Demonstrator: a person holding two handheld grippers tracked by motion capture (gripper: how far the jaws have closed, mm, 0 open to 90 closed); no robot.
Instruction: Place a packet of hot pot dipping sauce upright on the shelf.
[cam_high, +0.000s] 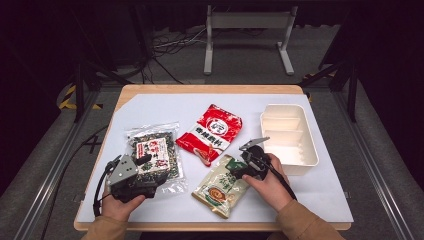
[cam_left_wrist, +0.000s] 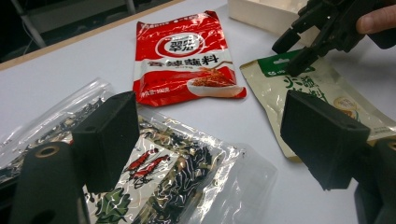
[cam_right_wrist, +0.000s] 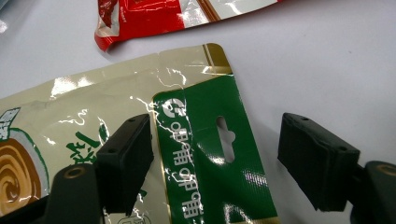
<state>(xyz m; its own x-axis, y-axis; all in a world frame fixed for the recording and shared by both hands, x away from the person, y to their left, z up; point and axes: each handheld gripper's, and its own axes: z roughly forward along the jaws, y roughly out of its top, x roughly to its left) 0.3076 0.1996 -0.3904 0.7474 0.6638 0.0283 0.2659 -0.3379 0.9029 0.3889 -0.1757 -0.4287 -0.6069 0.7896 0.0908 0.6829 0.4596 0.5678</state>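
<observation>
A fixed high view looks forward and down over the desk (cam_high: 150, 107); both gripper views sit close above it, sharing the green-topped pouch (cam_right_wrist: 205, 154).

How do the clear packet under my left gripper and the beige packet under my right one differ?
The clear packet is see-through, showing dark dried bits behind a red-and-white label; the beige packet is opaque, with a green top band and hang hole. The clear one lies left of the beige one. Both lie flat on the white table, under open jaws, ungripped.
</observation>
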